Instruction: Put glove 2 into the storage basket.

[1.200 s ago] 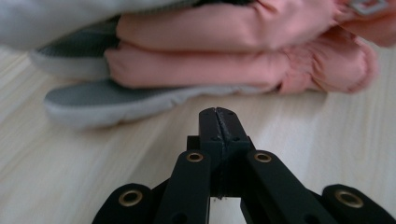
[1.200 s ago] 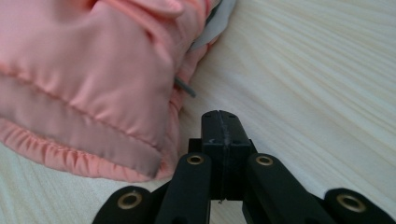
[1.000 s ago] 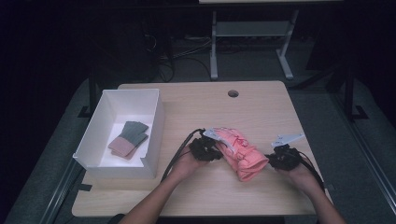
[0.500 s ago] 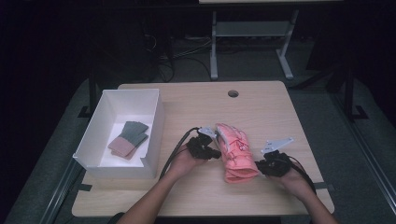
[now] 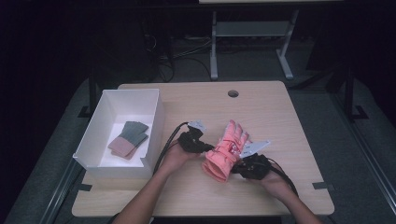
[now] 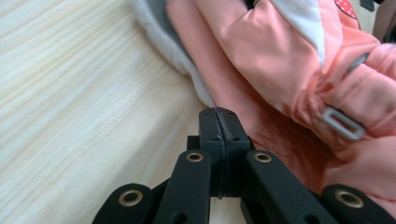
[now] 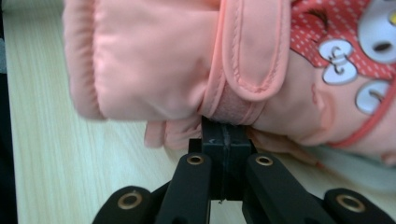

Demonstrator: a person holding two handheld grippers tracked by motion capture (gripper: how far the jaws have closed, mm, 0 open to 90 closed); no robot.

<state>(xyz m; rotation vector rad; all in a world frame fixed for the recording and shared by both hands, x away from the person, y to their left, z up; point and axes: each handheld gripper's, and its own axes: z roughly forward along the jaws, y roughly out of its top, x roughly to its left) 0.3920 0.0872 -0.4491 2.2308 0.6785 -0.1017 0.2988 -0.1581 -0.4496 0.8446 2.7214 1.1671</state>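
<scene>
Your left gripper has its jaws pressed together at the pink glove's edge, and whether any fabric sits between them can't be told. Same for your right gripper: its tips vanish under the glove's strap, grip hidden.

I've got a salmon-pink padded glove lying flat on the bench — fingers pointing away and slightly right, open cuff toward me. Up close it shows a strap across the wrist, a red polka-dot cartoon patch on the back — and a small grey buckle.
</scene>
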